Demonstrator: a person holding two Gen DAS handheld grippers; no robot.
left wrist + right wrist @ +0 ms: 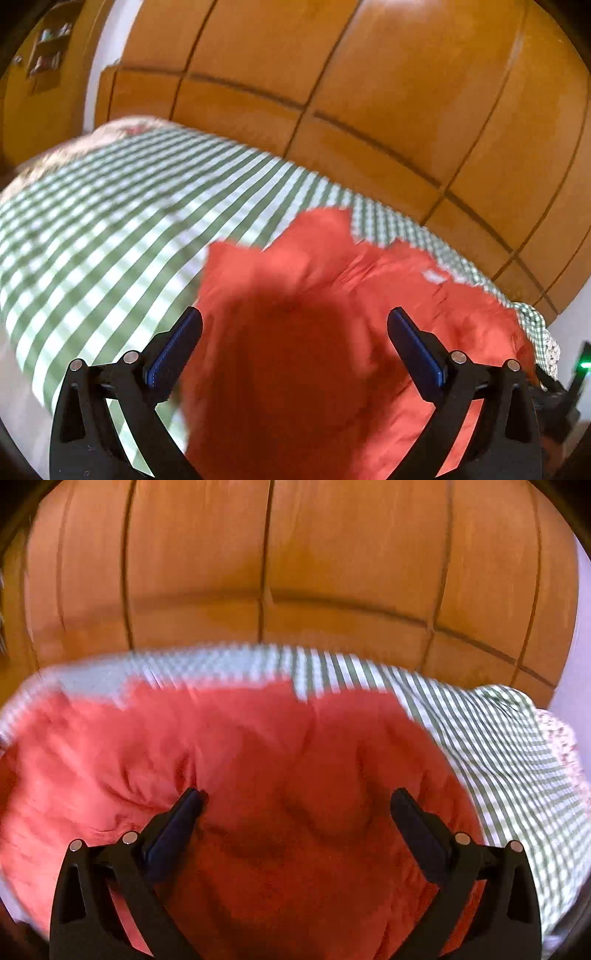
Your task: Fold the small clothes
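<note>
A red-orange garment (317,295) lies rumpled on the green-and-white checked bedspread (110,229). My left gripper (294,321) is open just above its left part, empty, fingers wide apart. In the right wrist view the same garment (240,760) fills the lower frame, and my right gripper (297,801) is open over it, empty. The left fingertip (194,801) sits close to a crease in the cloth; I cannot tell if it touches. Both views are motion-blurred.
A tall wooden wardrobe (332,92) with panelled doors stands right behind the bed, also in the right wrist view (295,572). The checked bedspread (498,738) reaches right of the garment. A floral edge (561,738) hangs at the bed's corner.
</note>
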